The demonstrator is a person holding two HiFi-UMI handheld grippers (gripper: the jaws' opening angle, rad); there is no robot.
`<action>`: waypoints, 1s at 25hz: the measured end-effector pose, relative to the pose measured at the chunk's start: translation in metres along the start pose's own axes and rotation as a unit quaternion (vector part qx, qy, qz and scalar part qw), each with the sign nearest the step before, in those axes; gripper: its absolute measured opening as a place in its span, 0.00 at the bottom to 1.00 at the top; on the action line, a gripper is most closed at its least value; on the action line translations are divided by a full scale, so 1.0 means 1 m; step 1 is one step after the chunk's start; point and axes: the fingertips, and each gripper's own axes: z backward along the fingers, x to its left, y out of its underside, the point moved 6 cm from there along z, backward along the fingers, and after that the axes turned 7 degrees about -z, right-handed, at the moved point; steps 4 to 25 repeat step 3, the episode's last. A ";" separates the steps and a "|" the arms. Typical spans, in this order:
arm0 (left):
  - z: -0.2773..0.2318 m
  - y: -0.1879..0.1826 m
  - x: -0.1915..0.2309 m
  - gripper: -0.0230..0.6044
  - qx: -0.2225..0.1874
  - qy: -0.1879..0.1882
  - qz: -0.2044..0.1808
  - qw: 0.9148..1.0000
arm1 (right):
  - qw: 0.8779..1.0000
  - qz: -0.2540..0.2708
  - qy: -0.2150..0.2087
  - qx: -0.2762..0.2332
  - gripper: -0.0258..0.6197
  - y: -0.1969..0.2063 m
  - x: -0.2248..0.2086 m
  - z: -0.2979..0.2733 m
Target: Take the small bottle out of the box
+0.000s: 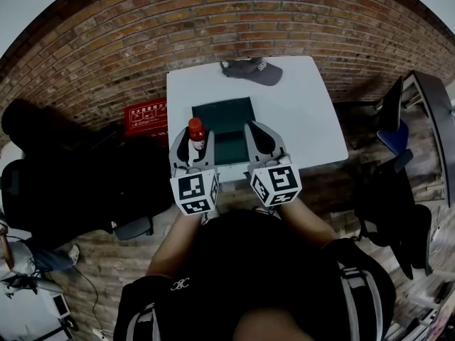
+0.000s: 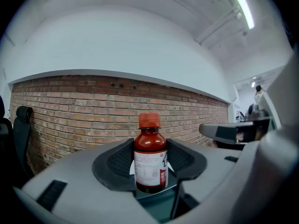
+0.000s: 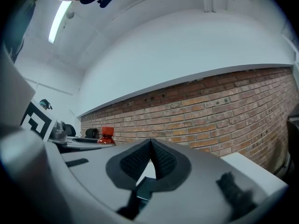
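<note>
A small brown bottle (image 1: 196,134) with a red cap and a white label stands upright between the pads of my left gripper (image 1: 193,146), which is shut on it. In the left gripper view the bottle (image 2: 150,158) fills the gap between the jaws of the left gripper (image 2: 150,171), above the dark green box (image 2: 159,205). The open box (image 1: 226,116) lies on the white table (image 1: 298,112), and the bottle hangs at its left edge. My right gripper (image 1: 257,142) hovers over the box's right edge. Its jaws are shut with nothing between them (image 3: 150,148). The bottle's cap (image 3: 107,133) shows at the left of that view.
A dark cap (image 1: 252,70) lies at the table's far edge. A red crate (image 1: 146,116) sits on the brick floor left of the table. Black chairs stand at the left (image 1: 28,183) and right (image 1: 398,197). A brick wall (image 2: 84,106) runs behind.
</note>
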 end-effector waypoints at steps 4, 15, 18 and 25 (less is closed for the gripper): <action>0.000 0.000 0.001 0.40 -0.001 -0.003 0.000 1.000 | 1.000 0.000 -0.002 0.001 0.09 0.001 0.000 0.000; 0.000 0.000 0.001 0.40 -0.001 -0.003 0.000 1.000 | 1.000 0.000 -0.002 0.001 0.09 0.001 0.000 0.000; 0.000 0.000 0.001 0.40 -0.001 -0.003 0.000 1.000 | 1.000 0.000 -0.002 0.001 0.09 0.001 0.000 0.000; 0.000 0.000 0.001 0.40 -0.001 -0.003 0.000 1.000 | 1.000 0.000 -0.002 0.001 0.09 0.001 0.000 0.000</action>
